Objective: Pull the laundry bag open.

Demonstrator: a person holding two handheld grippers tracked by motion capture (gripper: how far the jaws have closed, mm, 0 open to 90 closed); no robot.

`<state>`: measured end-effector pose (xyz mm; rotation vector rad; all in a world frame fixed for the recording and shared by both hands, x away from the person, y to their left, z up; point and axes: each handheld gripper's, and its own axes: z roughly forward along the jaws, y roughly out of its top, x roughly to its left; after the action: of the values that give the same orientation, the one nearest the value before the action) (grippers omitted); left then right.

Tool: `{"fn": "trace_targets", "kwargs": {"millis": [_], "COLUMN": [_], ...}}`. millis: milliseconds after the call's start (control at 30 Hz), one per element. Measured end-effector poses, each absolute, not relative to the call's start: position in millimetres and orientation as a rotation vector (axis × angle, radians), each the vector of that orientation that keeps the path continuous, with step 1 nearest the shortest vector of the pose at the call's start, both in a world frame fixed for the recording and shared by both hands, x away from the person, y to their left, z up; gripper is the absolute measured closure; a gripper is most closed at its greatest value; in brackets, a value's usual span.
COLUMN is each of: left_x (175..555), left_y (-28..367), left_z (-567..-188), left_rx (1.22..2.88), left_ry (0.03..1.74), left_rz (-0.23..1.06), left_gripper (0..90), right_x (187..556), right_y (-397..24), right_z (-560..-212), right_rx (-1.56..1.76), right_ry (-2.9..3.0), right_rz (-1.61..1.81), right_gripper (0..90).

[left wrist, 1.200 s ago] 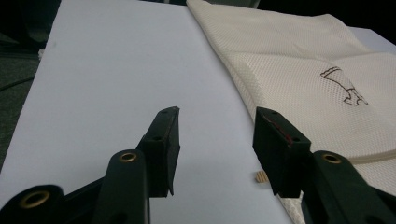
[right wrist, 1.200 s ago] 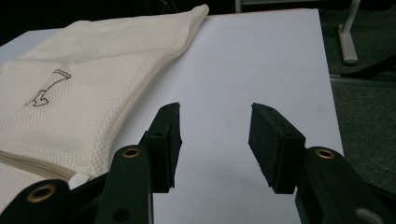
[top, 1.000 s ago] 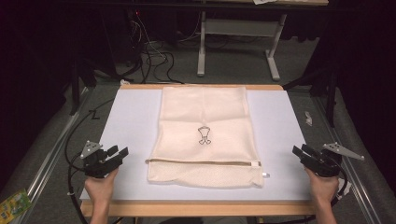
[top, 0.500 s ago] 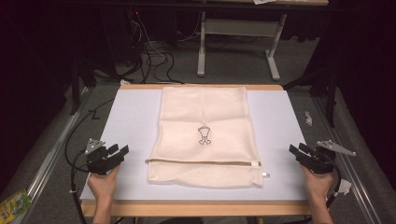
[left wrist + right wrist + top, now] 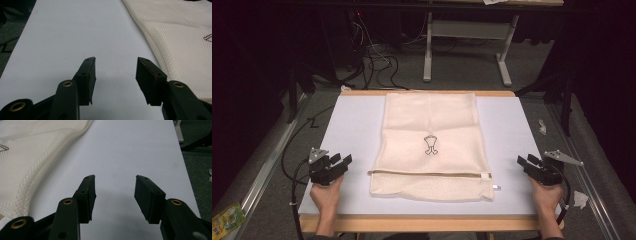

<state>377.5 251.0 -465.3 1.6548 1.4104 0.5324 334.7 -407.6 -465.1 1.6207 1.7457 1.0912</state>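
Note:
A cream mesh laundry bag [image 5: 430,125] lies flat in the middle of the white mat [image 5: 352,125], its zipper [image 5: 429,174] running across near the front and a small black logo [image 5: 430,145] at its centre. My left gripper [image 5: 341,160] rests on the mat left of the bag's front corner, jaws open and nothing between them. In the left gripper view the gripper [image 5: 116,60] points along bare mat, with the bag [image 5: 180,37] to its right. My right gripper [image 5: 526,161] stands open on the mat right of the bag. In the right gripper view the gripper [image 5: 115,177] is empty, the bag [image 5: 30,155] to its left.
The mat covers a wooden-edged table [image 5: 427,222]. Cables [image 5: 377,60] and a desk frame [image 5: 467,45] lie on the floor beyond. Paper scraps [image 5: 542,126] sit on the floor at the right, a green packet [image 5: 227,217] at the lower left.
My right gripper has shifted a little inward toward the bag. The left gripper and the bag have stayed put.

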Motion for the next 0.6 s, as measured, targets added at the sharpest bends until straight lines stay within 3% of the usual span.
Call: {"fn": "trace_targets", "kwargs": {"millis": [600], "left_x": [386], "left_y": [241], "left_z": [-477], "left_rx": [1.693], "left_ry": [1.421], "left_rz": [0.633], "left_gripper": [50.8], "right_x": [342], "right_y": [-400], "right_z": [-471], "right_rx": [1.609], "right_ry": [1.731], "right_rz": [1.009], "right_gripper": [52.1]}}
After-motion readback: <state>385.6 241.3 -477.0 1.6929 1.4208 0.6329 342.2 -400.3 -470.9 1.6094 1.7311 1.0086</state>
